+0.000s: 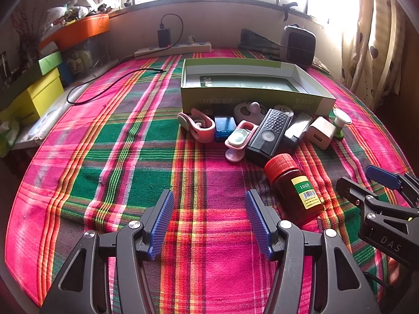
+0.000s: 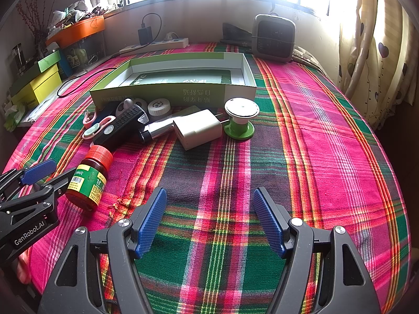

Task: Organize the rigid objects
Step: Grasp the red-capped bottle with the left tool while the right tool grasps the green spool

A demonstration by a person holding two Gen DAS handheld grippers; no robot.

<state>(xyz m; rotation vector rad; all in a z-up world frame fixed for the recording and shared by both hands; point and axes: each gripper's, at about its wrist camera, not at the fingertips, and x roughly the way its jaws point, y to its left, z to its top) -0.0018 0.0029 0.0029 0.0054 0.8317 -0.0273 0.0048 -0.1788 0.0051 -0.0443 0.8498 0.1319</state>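
Observation:
A pile of small rigid items lies on the plaid cloth in front of an open green box (image 1: 251, 99) (image 2: 172, 93): a pink clip (image 1: 199, 127), a blue case (image 1: 224, 127), a black device (image 1: 269, 133) (image 2: 117, 128), a white charger (image 1: 320, 132) (image 2: 197, 129) and a green-and-white spool (image 1: 340, 120) (image 2: 239, 120). A brown bottle with a red cap (image 1: 293, 188) (image 2: 89, 180) lies nearest me. My left gripper (image 1: 209, 195) (image 2: 64, 166) is open, empty, just left of the bottle. My right gripper (image 2: 209, 192) (image 1: 361, 180) is open over bare cloth, right of the bottle.
A power strip (image 1: 172, 48) with a black cable (image 1: 104, 89) and a grey heater (image 2: 273, 39) stand at the back. Yellow and green boxes (image 1: 34, 99) are stacked on the left. A curtain (image 2: 371, 52) hangs on the right.

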